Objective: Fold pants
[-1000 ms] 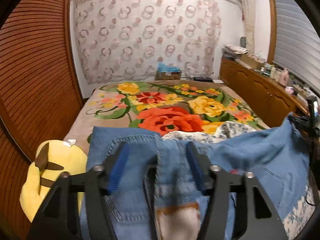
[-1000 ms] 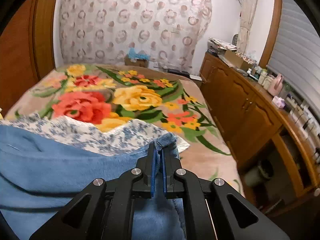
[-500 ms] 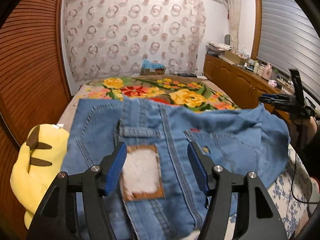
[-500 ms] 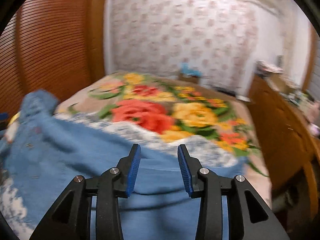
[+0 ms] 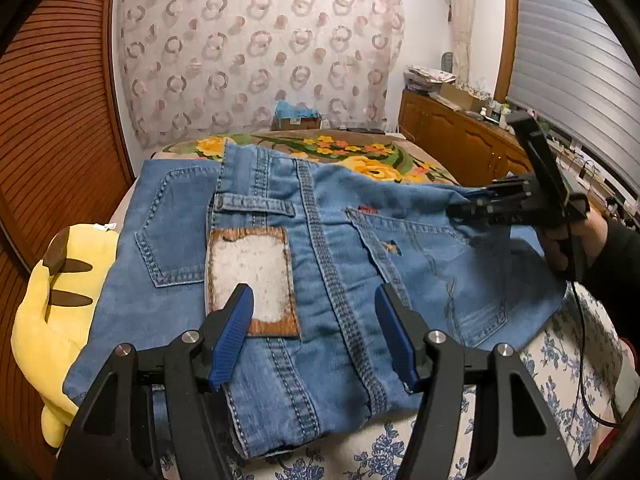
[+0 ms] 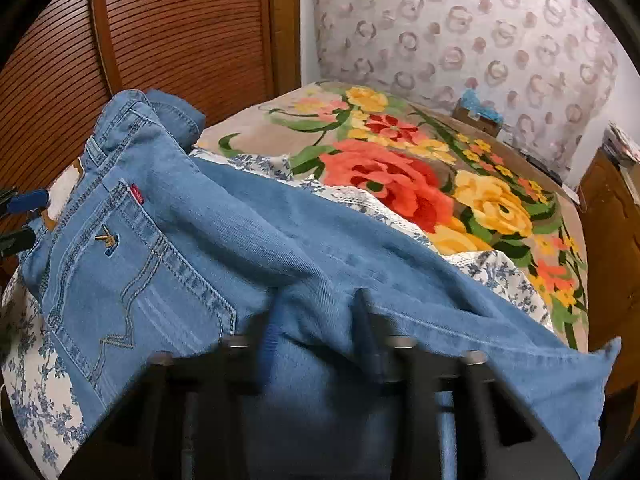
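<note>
The left gripper [image 5: 314, 334] stands wide open over the light blue denim pants [image 5: 320, 264], its blue-padded fingers [image 5: 232, 336] clear of the cloth and holding nothing. The pants lie back-side up on the blue-flowered white sheet [image 5: 560, 364], partly over the yellow plush toy [image 5: 52, 304]. The right gripper [image 6: 316, 344] is motion-blurred in its own view, its fingers apart with denim between them; whether they pinch it I cannot tell. Half a second ago that view showed them parted above the cloth. Behind lies the rose-patterned blanket [image 6: 400, 184].
</note>
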### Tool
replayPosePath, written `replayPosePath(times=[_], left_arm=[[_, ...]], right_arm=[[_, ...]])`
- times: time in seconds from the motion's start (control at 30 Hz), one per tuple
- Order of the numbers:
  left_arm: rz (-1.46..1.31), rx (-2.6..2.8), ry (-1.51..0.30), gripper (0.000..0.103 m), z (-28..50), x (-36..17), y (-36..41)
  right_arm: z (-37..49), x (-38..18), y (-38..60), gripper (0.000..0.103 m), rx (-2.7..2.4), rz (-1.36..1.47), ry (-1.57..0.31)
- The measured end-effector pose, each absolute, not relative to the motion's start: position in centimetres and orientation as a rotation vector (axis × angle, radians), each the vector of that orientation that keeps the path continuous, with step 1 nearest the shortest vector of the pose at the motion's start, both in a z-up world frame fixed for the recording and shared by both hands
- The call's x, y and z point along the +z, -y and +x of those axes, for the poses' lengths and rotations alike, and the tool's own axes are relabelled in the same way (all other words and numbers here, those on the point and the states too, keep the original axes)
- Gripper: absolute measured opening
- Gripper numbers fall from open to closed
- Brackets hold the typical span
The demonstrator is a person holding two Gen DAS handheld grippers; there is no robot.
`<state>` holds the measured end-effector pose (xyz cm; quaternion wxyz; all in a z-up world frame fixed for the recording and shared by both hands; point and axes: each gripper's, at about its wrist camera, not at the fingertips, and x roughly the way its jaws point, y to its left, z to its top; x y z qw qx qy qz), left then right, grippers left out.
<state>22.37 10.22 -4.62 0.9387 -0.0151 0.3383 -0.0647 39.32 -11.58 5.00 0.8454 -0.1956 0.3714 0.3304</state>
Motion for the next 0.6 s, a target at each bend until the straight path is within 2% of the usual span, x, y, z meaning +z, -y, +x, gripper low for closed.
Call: replayPosePath(times=[0.27,0.37,0.43,0.5,0.53,0.6], left_arm=[[-0.046,-0.113,-0.678,0.064,21.5,-4.1,-10.6],[-0.045,-0.098,-0.669,0.064,21.1,-4.1,-10.5],[-0.042,-0.084,-0.653,0.064,20.7,-4.3,-10.4],[-0.031,-0.07,-0.638,0.064,20.4,-4.4,-10.2],[-0.026,-0.067,-0.635,0.064,20.3,-4.4,-10.2],[-0.02,-0.072,-0.638,0.064,20.0,-4.3,-10.2]], right_arm=[[41.5,10.6,8.6,0.0,0.639,-0.42,-0.579],[43.1,11.0,6.5,0.001,0.591,-0.436,-0.573],[43.9,9.8,5.7,0.001,0.576,-0.43,-0.633],[44.8,8.7,5.1,0.01,0.558,-0.422,-0.675],[44.5,8.2,5.4,0.02,0.546,-0.421,-0.68],[43.5,7.9,6.9,0.025,0.539,-0.395,-0.674]])
